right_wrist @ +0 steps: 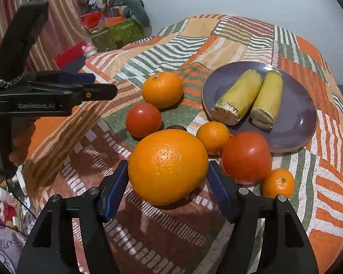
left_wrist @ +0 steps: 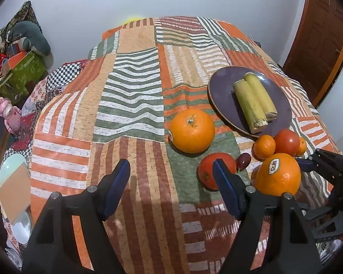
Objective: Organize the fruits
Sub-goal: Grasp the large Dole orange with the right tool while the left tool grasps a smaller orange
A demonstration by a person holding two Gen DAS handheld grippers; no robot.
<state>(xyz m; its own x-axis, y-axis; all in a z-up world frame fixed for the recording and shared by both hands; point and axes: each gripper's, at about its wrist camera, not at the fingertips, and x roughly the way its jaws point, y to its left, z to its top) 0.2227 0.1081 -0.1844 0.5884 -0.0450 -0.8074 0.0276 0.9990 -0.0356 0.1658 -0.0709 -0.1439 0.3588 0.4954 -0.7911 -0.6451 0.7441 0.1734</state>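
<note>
Currently, the right gripper [right_wrist: 168, 182] is seen at the bottom centre of the right wrist view with its blue pads set on either side of a large orange [right_wrist: 168, 166]; both pads appear to touch the fruit, which rests on the striped tablecloth [right_wrist: 217, 43]. The same orange [left_wrist: 277, 174], bearing a sticker, is seen at the lower right of the left wrist view.

The left gripper [left_wrist: 171, 182] is shown at the bottom of its own view, spread wide with nothing between its pads; its right pad overlaps a tomato [left_wrist: 208, 171] behind it.

A second large orange [right_wrist: 162, 89] is located left of centre, with a tomato [right_wrist: 143, 119] below it. A purple plate [right_wrist: 301, 123] at the centre right carries two yellow-green cut pieces [right_wrist: 247, 96]. A small mandarin [right_wrist: 212, 137], a larger tomato [right_wrist: 245, 157] and another mandarin [right_wrist: 278, 183] are grouped just below the plate's rim. A dark fruit [right_wrist: 176, 127] is mostly hidden behind the held orange.
</note>
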